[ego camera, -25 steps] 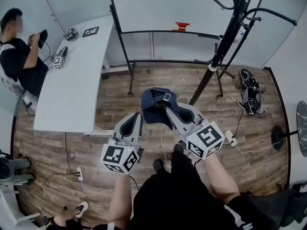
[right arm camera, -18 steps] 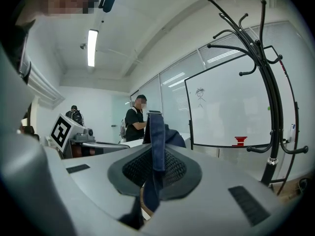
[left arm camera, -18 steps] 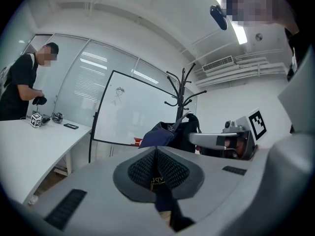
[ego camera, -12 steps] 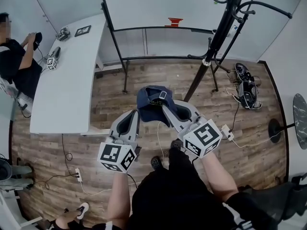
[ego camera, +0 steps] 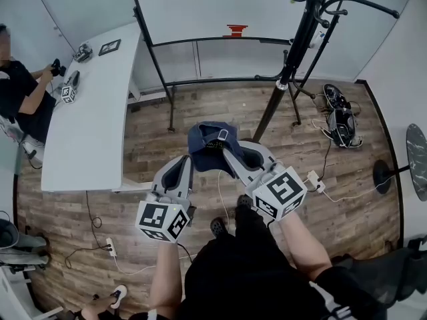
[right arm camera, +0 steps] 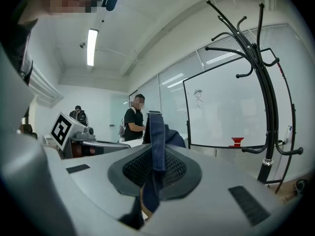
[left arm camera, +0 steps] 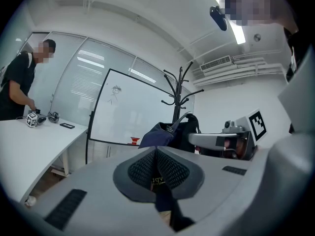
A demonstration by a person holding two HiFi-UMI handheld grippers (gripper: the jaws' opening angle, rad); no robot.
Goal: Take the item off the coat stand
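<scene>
A navy cap point(ego camera: 208, 145) hangs free of the black coat stand point(ego camera: 300, 39), above the wooden floor. My right gripper point(ego camera: 225, 153) is shut on its back strap. In the right gripper view the strap point(right arm camera: 157, 132) runs up between the closed pads of the right gripper point(right arm camera: 156, 157), and the coat stand point(right arm camera: 268, 97) rises at the right with bare hooks. My left gripper point(ego camera: 189, 160) sits just left of the cap, its pads together with nothing clearly gripped. From the left gripper point(left arm camera: 156, 154) the cap point(left arm camera: 167, 134) shows ahead, with the coat stand point(left arm camera: 178, 97) behind it.
A long white table point(ego camera: 93, 112) stands at the left with a person point(ego camera: 17, 92) beside it. A black-framed whiteboard point(ego camera: 200, 42) stands at the back. Cables and gear point(ego camera: 340, 122) lie on the floor to the right of the stand, and a power strip point(ego camera: 313, 182) lies near my right hand.
Both grippers and the cap have drawn a little further back from the coat stand, which has slid up and left in the head view. The right gripper's hold on the cap is unchanged.
</scene>
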